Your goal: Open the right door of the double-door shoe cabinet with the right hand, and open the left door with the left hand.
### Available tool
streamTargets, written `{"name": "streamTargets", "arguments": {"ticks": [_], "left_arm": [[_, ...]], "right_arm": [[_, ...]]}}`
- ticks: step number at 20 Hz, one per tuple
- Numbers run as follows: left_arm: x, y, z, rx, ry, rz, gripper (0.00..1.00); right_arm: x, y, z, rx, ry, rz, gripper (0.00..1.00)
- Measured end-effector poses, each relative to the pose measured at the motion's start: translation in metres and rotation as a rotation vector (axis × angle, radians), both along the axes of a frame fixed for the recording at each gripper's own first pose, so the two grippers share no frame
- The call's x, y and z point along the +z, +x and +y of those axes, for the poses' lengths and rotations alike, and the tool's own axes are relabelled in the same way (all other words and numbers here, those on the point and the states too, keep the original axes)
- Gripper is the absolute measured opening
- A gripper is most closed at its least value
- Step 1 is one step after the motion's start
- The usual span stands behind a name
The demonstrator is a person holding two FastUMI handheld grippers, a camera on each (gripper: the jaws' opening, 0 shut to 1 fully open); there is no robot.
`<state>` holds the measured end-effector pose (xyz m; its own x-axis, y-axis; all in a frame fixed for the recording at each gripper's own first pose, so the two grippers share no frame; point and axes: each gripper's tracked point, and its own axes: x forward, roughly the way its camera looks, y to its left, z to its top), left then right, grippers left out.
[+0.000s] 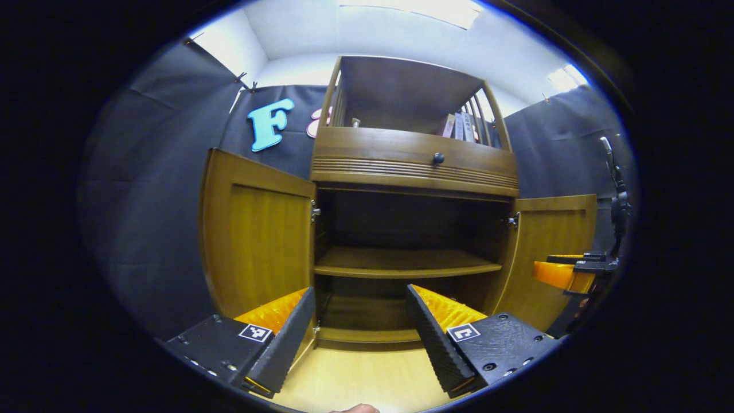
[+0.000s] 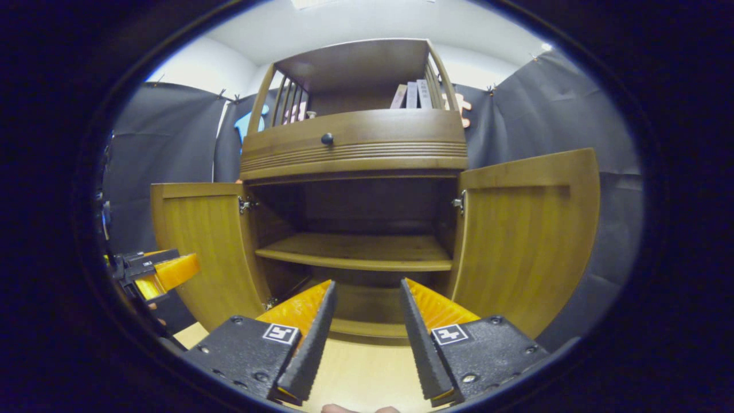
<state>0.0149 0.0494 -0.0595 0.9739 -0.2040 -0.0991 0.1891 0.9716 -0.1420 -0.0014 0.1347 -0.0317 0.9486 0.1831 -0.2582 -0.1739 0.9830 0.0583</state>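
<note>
The wooden shoe cabinet [image 1: 413, 166] [image 2: 355, 149] stands ahead with both lower doors swung wide. Its left door [image 1: 252, 235] [image 2: 200, 246] and right door [image 1: 550, 252] [image 2: 527, 235] stick out toward me, baring a dark inside with one shelf [image 1: 401, 263] [image 2: 358, 251]. My left gripper [image 1: 360, 321] is open, holding nothing, in front of the cabinet's lower opening. My right gripper [image 2: 367, 321] is open too, a little back from the cabinet's base. Each view catches the other gripper off to the side: the right gripper [image 1: 567, 272] by the right door, the left gripper [image 2: 157, 272] by the left door.
A drawer with a dark round knob [image 1: 438, 158] [image 2: 327, 138] sits above the doors. The slatted top shelf holds a few books [image 1: 461, 126] [image 2: 413, 94]. Light wooden floor [image 1: 355, 378] lies before the cabinet. Black cloth walls surround it.
</note>
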Motion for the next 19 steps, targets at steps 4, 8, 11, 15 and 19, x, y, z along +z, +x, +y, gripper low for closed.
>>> {"name": "streamTargets", "arguments": {"ticks": [4, 8, 11, 15, 19], "left_arm": [[0.01, 0.005, -0.013, 0.033, 0.003, -0.029, 0.95], [0.005, 0.002, -0.026, 0.027, -0.016, 0.004, 0.92], [0.007, 0.005, -0.026, 0.048, 0.012, 0.002, 0.95], [0.018, 0.011, -0.032, 0.049, 0.009, -0.024, 0.95], [0.014, 0.013, -0.035, 0.035, 0.006, -0.027, 0.95]], "right_arm": [[0.015, 0.003, -0.022, -0.032, -0.023, -0.054, 0.86], [0.018, -0.001, -0.037, -0.051, -0.019, -0.077, 0.88], [0.028, -0.002, -0.041, -0.041, 0.007, -0.14, 0.87], [0.031, 0.001, -0.044, -0.036, 0.0, -0.162, 0.86], [0.024, 0.002, -0.045, -0.029, -0.001, -0.147, 0.88]]}}
